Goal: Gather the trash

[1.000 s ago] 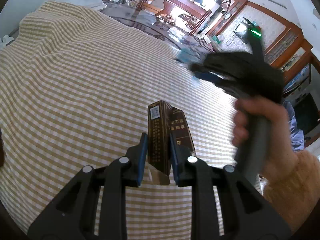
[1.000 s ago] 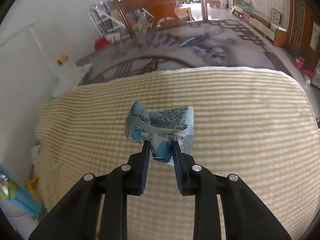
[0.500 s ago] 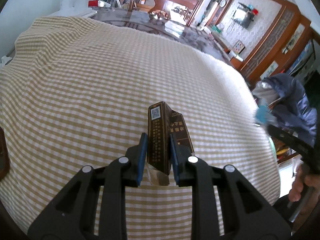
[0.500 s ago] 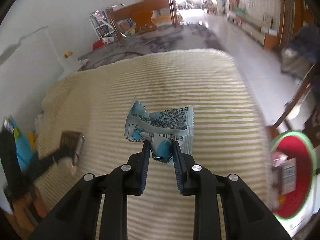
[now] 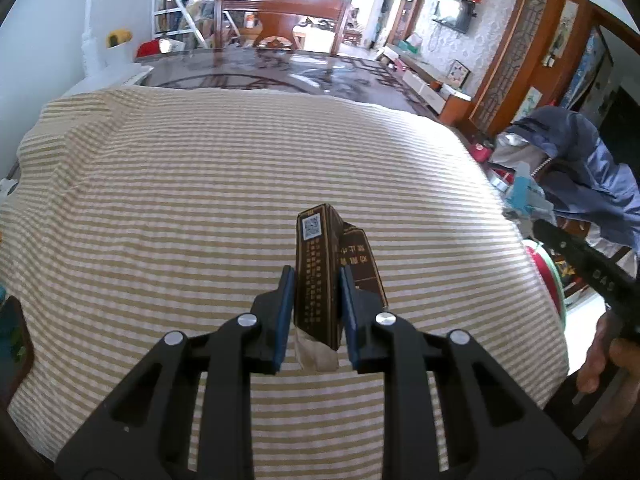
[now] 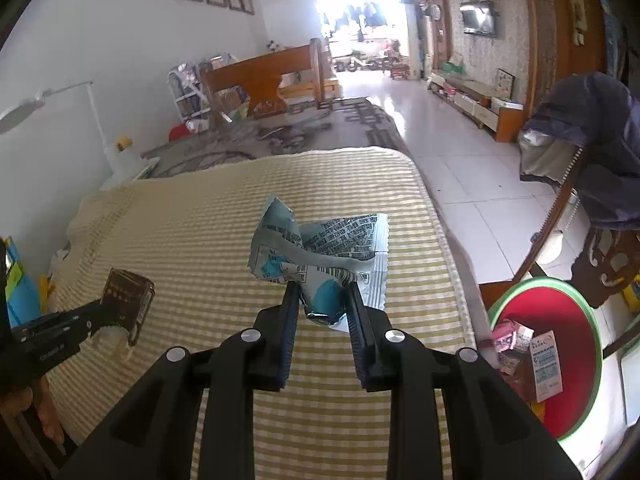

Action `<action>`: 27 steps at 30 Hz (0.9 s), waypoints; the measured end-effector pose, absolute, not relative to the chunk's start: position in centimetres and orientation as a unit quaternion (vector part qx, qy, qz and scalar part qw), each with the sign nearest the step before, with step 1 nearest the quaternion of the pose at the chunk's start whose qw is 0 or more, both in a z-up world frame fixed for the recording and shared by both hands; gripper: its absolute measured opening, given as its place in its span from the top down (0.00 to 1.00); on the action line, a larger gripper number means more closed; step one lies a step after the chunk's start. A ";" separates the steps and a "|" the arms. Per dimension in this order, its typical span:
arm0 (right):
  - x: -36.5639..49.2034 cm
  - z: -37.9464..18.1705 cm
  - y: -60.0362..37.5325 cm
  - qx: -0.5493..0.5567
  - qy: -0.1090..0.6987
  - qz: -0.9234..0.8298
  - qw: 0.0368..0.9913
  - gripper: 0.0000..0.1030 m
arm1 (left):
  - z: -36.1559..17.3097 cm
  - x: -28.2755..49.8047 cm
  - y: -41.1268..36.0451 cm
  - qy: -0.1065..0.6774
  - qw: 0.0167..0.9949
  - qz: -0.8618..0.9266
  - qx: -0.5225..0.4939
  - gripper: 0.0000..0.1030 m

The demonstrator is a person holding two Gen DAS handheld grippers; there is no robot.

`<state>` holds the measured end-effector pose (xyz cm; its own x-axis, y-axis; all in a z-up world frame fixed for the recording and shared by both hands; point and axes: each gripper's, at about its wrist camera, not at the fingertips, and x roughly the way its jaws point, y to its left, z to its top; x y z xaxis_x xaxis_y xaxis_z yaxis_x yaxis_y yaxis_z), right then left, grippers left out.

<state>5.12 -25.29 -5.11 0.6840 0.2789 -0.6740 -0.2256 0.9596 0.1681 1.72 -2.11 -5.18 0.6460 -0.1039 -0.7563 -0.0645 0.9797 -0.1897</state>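
Observation:
My left gripper (image 5: 316, 280) is shut on a crushed brown carton (image 5: 320, 272) and holds it above the striped tablecloth (image 5: 200, 200). The carton also shows in the right wrist view (image 6: 126, 292) at the far left. My right gripper (image 6: 322, 296) is shut on a crumpled blue and white wrapper (image 6: 316, 248), held above the cloth near the table's right edge. A red basin with a green rim (image 6: 576, 316) sits on the floor to the right and holds several pieces of trash.
A chair draped with a blue jacket (image 6: 600, 152) stands by the basin. A wooden chair (image 5: 280, 12) stands at the far end of the table. White tiled floor (image 6: 460, 160) runs along the table's right side.
My right gripper has swung right with the wrapper, off the table's middle toward its right edge; the red basin has come into its view. My left gripper keeps its hold on the carton.

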 end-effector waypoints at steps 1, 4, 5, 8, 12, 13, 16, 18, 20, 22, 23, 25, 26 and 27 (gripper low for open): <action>5.1 -4.9 -25.8 0.042 0.372 0.134 0.918 0.77 | -5.0 1.8 -2.4 0.420 0.902 -0.014 -0.100 0.79; 5.3 -4.7 -26.7 0.054 0.365 0.119 0.922 0.77 | -4.1 2.3 -4.0 0.412 0.905 -0.027 -0.099 0.79; 5.2 -4.6 -27.1 0.056 0.364 0.117 0.922 0.77 | -3.8 2.5 -4.5 0.409 0.907 -0.031 -0.100 0.79; 5.2 -4.3 -27.6 0.064 0.358 0.108 0.925 0.76 | -3.0 2.9 -5.6 0.402 0.909 -0.041 -0.098 0.79; 5.2 -4.2 -28.7 0.076 0.353 0.095 0.928 0.76 | -2.1 3.2 -7.2 0.392 0.914 -0.054 -0.092 0.79; 5.2 -4.1 -28.9 0.081 0.354 0.094 0.927 0.76 | -2.0 3.2 -7.5 0.392 0.914 -0.056 -0.092 0.79; 5.2 -4.1 -29.4 0.086 0.354 0.088 0.927 0.77 | -1.8 3.4 -8.2 0.393 0.913 -0.060 -0.094 0.79; 5.1 -4.1 -29.6 0.091 0.354 0.090 0.926 0.77 | -1.7 3.3 -8.6 0.393 0.913 -0.063 -0.091 0.79; 5.1 -4.1 -29.6 0.093 0.357 0.095 0.925 0.78 | -1.7 3.3 -8.8 0.392 0.913 -0.065 -0.087 0.79; 5.1 -4.2 -29.8 0.098 0.361 0.100 0.922 0.78 | -1.8 3.3 -9.0 0.395 0.912 -0.067 -0.087 0.79; 5.2 -4.2 -29.8 0.101 0.363 0.102 0.921 0.78 | -2.0 3.3 -8.9 0.398 0.911 -0.067 -0.089 0.79; 5.4 -4.4 -30.0 0.113 0.369 0.109 0.916 0.80 | -2.4 3.2 -8.8 0.402 0.909 -0.065 -0.091 0.79; 5.5 -4.5 -30.2 0.121 0.374 0.113 0.913 0.81 | -2.7 3.2 -8.6 0.406 0.907 -0.062 -0.094 0.79; 5.5 -4.6 -30.3 0.126 0.376 0.114 0.911 0.81 | -2.9 3.2 -8.5 0.409 0.905 -0.061 -0.096 0.79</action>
